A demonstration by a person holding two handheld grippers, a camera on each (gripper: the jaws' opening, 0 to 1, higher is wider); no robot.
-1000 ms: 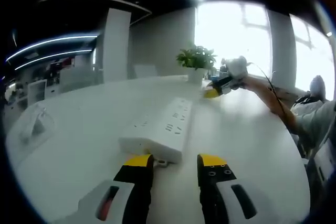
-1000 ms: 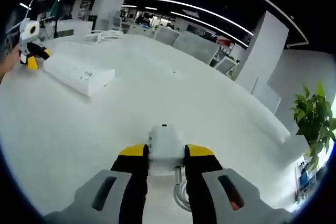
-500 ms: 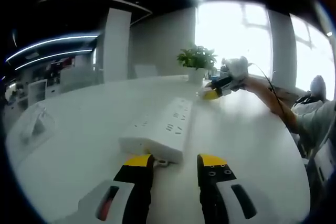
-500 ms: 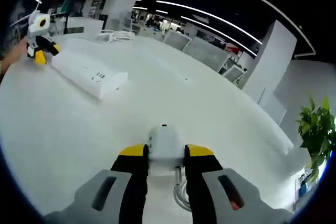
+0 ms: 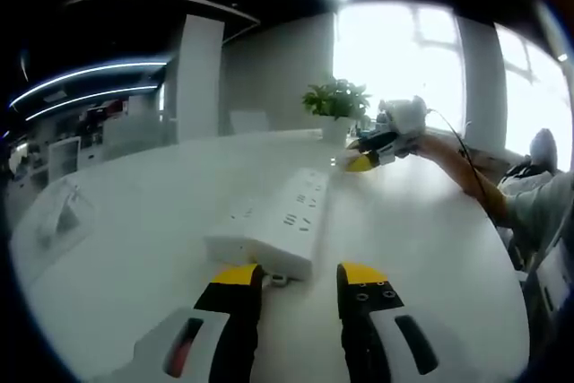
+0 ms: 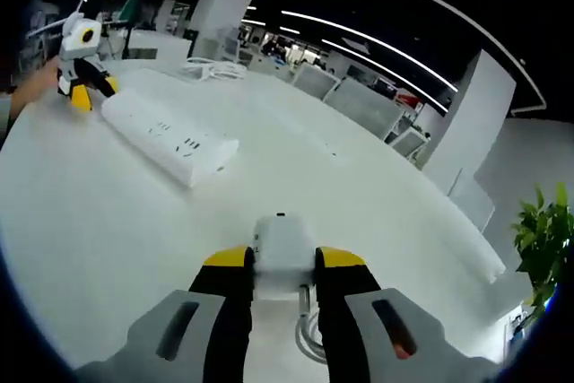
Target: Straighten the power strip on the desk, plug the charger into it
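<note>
Already the right tongs (image 6: pixel 271 262) clamp the white charger (image 6: pixel 283 250) (cable dangling), while the left tongs (image 5: pixel 297 277), parted and empty, flank the power strip (image 5: pixel 273 221) to steady it on the desk (image 6: pixel 377 213).

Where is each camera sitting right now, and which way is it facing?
Left gripper view: rides the left gripper, open just behind the power strip, facing the plant; a forearm shows.
Right gripper view: rides the right gripper, shut on the charger, facing the office.
Shared: desk, power strip, each other's gripper.
</note>
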